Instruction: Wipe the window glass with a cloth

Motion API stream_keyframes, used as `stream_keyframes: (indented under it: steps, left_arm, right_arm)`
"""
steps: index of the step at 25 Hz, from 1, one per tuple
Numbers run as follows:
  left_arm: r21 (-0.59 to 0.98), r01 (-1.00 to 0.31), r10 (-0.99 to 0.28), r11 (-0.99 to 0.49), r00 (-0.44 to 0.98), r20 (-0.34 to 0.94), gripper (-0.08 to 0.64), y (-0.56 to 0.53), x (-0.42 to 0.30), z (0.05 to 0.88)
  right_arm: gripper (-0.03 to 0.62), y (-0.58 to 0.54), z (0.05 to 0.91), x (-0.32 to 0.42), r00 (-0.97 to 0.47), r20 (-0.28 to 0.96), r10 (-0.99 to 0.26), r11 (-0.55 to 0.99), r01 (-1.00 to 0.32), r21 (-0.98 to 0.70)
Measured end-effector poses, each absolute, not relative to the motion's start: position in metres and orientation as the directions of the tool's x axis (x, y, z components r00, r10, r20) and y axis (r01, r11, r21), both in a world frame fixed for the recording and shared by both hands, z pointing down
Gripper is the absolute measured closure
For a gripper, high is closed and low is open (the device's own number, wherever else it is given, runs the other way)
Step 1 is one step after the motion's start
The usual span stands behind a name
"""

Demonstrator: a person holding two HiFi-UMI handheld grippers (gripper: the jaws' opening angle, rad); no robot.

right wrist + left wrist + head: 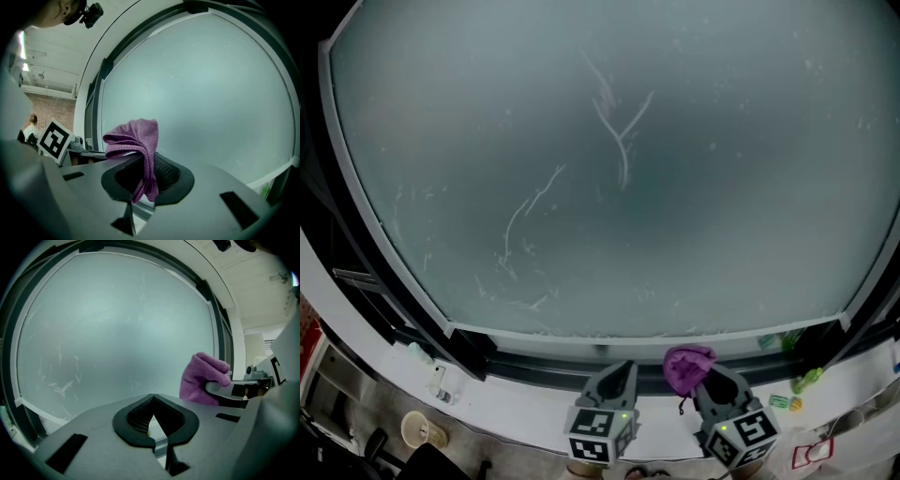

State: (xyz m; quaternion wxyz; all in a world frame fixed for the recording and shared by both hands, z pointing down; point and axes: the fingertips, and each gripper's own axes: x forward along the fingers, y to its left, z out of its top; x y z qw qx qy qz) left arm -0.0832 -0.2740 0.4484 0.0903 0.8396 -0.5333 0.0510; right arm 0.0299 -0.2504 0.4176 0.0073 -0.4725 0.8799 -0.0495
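Cloth: the purple cloth (687, 367) is low, just in front of the bottom edge of the window glass (609, 178), and we see no contact yet.
Right gripper: the right gripper (147, 180) has its jaws pinched on the cloth (136, 140). A folded bunch sticks out past the tips, which we judge leaves a soft pad to press on the pane.
Left gripper: the left gripper (154, 423) has its jaws together on nothing. It is held beside the right one, likely just kept out of the wiping path.
Glass: pale streaks (619, 131) cross the middle and lower left.
Around: a small bottle (441, 382) and green bits (806, 380) lie on the sill (525, 398).
In the way: we see nothing between cloth and pane, though the dark frame (534, 367) borders the bottom.
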Motion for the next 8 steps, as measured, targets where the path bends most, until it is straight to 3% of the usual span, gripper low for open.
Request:
stream_keyframes:
  steps: [8]
  left_arm:
    - [0.096, -0.906, -0.885, -0.412, 0.423, 0.192, 0.555, -0.2707, -0.0866, 0.452]
  right_arm:
    - [0.54, -0.2467, 0.4195, 0.0281, -0.553, 0.045, -0.832, 0.549, -0.832, -0.078]
